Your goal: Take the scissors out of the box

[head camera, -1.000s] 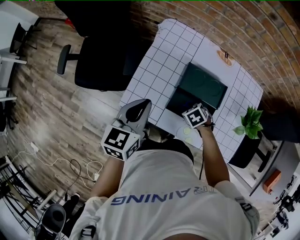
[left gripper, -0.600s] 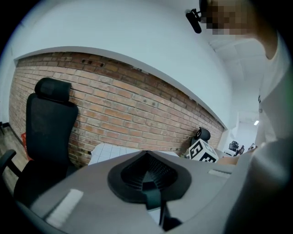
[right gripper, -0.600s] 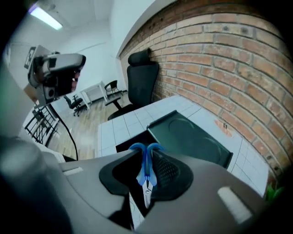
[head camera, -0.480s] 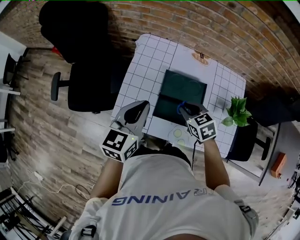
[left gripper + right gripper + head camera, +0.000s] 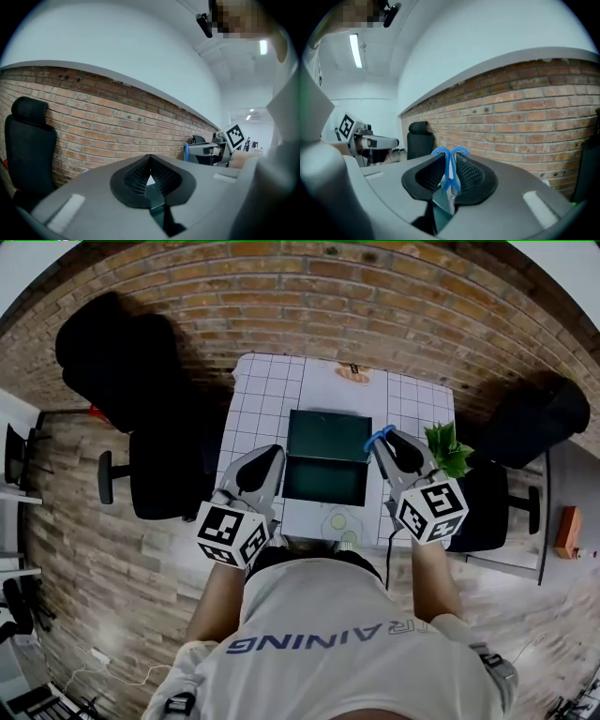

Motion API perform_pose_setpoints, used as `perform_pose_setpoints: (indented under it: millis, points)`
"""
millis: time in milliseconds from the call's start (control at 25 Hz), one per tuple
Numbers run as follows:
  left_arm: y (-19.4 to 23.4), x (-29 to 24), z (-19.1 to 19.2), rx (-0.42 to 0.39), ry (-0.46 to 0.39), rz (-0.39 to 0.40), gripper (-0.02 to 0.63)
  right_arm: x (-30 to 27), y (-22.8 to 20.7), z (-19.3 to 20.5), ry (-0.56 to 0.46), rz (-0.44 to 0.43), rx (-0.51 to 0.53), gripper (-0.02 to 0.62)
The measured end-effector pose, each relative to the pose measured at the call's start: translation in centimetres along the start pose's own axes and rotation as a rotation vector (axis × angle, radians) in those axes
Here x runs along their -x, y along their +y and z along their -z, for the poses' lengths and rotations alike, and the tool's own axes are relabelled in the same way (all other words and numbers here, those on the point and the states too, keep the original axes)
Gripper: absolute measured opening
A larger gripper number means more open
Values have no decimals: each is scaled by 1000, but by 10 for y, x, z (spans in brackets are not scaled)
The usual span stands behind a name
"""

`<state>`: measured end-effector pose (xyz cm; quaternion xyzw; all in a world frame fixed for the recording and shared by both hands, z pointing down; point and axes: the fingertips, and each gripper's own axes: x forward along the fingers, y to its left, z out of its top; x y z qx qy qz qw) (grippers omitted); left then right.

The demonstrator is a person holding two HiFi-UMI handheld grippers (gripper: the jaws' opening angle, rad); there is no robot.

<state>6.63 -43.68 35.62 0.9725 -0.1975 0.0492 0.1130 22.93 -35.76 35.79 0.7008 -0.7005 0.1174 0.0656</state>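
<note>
Blue-handled scissors (image 5: 449, 174) are clamped between the pads of my right gripper (image 5: 450, 161), handles outward and blades back toward the camera. In the head view that gripper (image 5: 384, 439) is raised over the box's right edge, with the blue handle (image 5: 379, 435) showing at its tip. The dark green box (image 5: 323, 480) lies open on the white gridded table (image 5: 258, 399), its lid (image 5: 327, 435) folded back. My left gripper (image 5: 272, 454) hangs left of the box; its jaws (image 5: 149, 161) are shut with nothing between them. The left gripper view also shows the right gripper (image 5: 206, 150).
A potted green plant (image 5: 448, 448) stands at the table's right edge, close to my right gripper. Black office chairs (image 5: 159, 465) sit left of the table. Pale round discs (image 5: 337, 519) lie at the near table edge. A brick wall (image 5: 309, 296) runs behind.
My right gripper has come up out of the box holding the scissors and now points nearly level. The left gripper has also risen. The head view has swung toward the wall.
</note>
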Motion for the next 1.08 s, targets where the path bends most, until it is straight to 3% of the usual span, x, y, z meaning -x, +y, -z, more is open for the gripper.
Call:
perform_pose_setpoints:
  millis: [200, 1080]
  points:
    - [-21, -12, -11, -38, -32, 31, 2, 26, -17, -23, -106, 60, 9, 91]
    - [-29, 3, -12, -53, -56, -11, 2, 28, -7, -17, -103, 16, 2, 91]
